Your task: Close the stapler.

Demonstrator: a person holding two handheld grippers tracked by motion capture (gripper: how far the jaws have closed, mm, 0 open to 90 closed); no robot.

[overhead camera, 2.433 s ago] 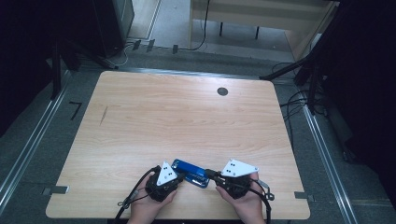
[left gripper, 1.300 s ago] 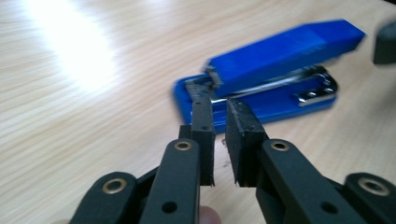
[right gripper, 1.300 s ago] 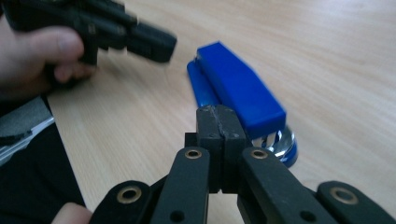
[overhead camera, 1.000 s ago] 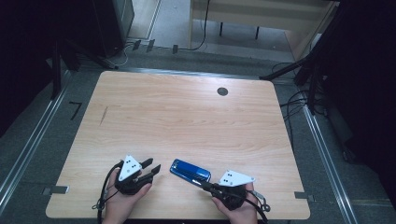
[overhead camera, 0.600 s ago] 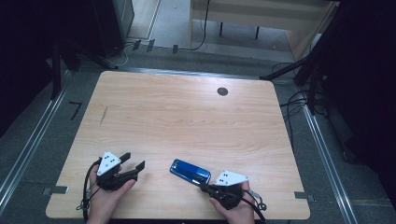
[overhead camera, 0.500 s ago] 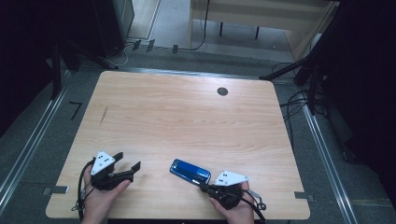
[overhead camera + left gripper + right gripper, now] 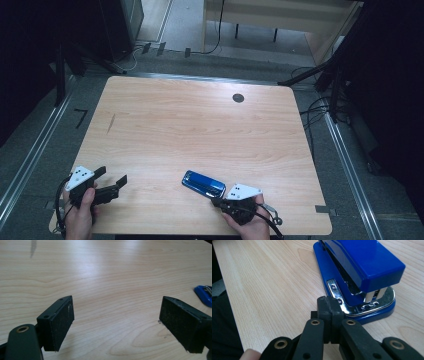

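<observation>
A blue stapler [image 7: 203, 184] lies closed, flat near the table's near edge.

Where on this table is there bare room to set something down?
The table is bare from the round hole near its far edge down to the blue stapler. Bare wood also separates the left gripper from the stapler. The near edge is crowded around the right gripper.

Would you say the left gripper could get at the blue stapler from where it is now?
Probably yes. The left gripper is open and holds nothing, and bare table lies between it and the stapler. The shut right gripper sits at the stapler's far end, off that path.
</observation>
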